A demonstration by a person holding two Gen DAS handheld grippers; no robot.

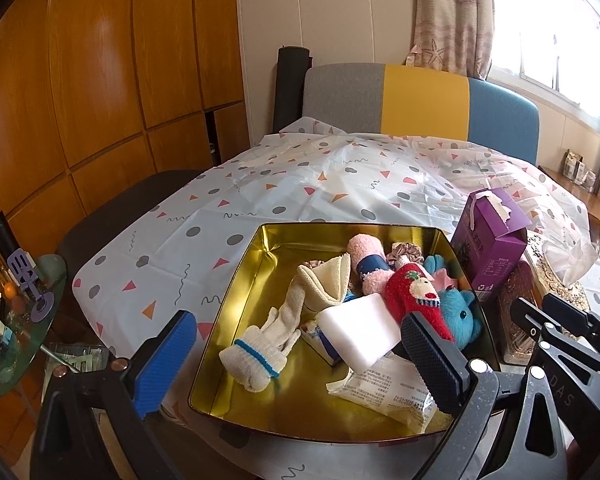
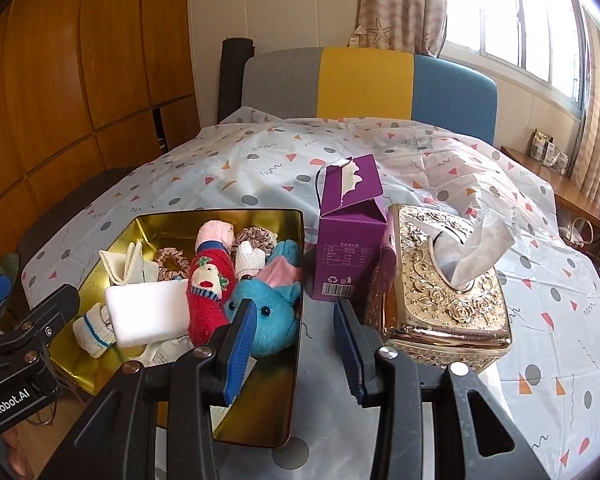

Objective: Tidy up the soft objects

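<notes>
The tin (image 1: 236, 276) is glossy gold metal, mirror-smooth inside. In it lie a fuzzy red sock (image 2: 206, 300), a furry blue plush (image 2: 272, 320), a knit glove (image 1: 260, 344) and a matt white sponge (image 1: 360, 332). The tablecloth (image 1: 300, 184) looks like thin, creased plastic; the tissue box (image 2: 444, 284) is shiny, embossed gold.

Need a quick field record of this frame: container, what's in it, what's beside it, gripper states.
container: gold tin, open, on patterned tablecloth
contents: white sponge, red sock, blue plush toy, white glove, pink sock, scrunchies, wipes packet
beside tin: purple carton, gold tissue box
left gripper: open, holding nothing
right gripper: open, holding nothing
</notes>
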